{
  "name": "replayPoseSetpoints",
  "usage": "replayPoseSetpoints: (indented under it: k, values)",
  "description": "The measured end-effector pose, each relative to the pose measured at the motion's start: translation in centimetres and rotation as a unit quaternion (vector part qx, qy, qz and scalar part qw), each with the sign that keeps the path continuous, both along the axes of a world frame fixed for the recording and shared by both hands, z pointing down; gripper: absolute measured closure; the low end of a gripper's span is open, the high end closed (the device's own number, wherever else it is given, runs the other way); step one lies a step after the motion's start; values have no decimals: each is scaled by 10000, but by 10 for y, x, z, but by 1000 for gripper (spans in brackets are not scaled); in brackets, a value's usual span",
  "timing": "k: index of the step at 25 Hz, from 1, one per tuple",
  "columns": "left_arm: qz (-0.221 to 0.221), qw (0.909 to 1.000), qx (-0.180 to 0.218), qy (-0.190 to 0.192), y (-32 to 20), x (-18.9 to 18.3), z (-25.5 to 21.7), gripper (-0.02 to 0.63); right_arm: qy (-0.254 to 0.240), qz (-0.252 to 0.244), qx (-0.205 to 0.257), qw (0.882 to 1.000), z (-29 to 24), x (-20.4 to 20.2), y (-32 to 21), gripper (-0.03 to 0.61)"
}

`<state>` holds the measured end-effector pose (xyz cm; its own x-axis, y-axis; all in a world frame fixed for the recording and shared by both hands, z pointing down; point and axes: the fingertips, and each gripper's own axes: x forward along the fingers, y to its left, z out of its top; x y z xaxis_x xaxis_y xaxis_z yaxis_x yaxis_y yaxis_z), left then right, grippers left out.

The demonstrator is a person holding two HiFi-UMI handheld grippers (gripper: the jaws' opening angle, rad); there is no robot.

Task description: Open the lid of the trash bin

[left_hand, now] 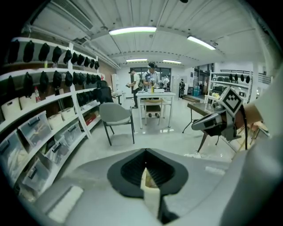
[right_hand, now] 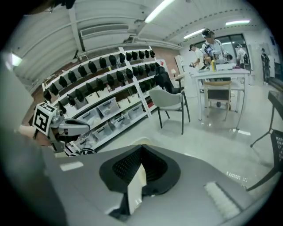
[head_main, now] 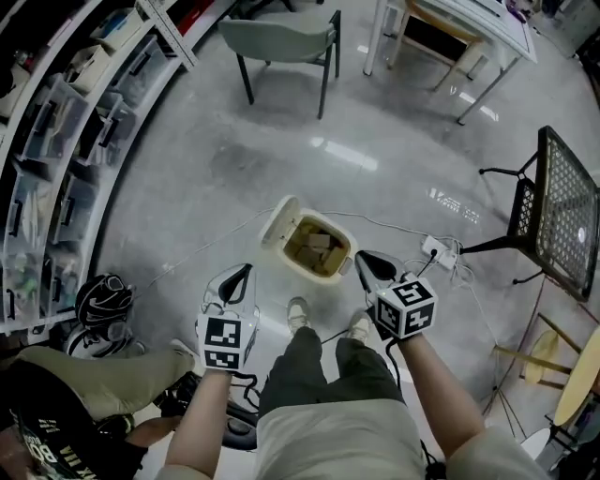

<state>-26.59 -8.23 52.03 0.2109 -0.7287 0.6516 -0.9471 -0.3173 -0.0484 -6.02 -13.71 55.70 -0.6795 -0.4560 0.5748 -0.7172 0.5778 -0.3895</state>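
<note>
The cream trash bin [head_main: 330,264] stands on the floor just ahead of my feet. Its lid [head_main: 279,221] is tipped up and back at the bin's left, and brown cardboard scraps show inside. My left gripper [head_main: 242,273] hovers to the bin's near left with its jaws together and nothing in them. My right gripper [head_main: 365,262] hangs at the bin's near right, also shut and empty. In the left gripper view the left gripper [left_hand: 145,152] shows a sliver of the bin through its jaw slit. The right gripper [right_hand: 141,148] shows the same in its own view.
Shelving with plastic bins [head_main: 56,141] curves along the left. A grey chair [head_main: 281,42] and a white table [head_main: 459,28] stand beyond the bin. A black mesh stand [head_main: 562,211] is at the right, a power strip [head_main: 439,251] and cable near the bin, a helmet [head_main: 101,300] at lower left.
</note>
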Motion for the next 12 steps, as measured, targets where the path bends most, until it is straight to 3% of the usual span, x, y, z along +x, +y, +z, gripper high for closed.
replayPoseSetpoints:
  k: [7,12]
  values:
    - [262,9974,667,39,3,12,-102,611,-727,14,712,9948,-137,0,2,575]
    - [386,9919,1211,-73,4,21,-169,611,-846,-91,1330,9875,-214,3,5,575]
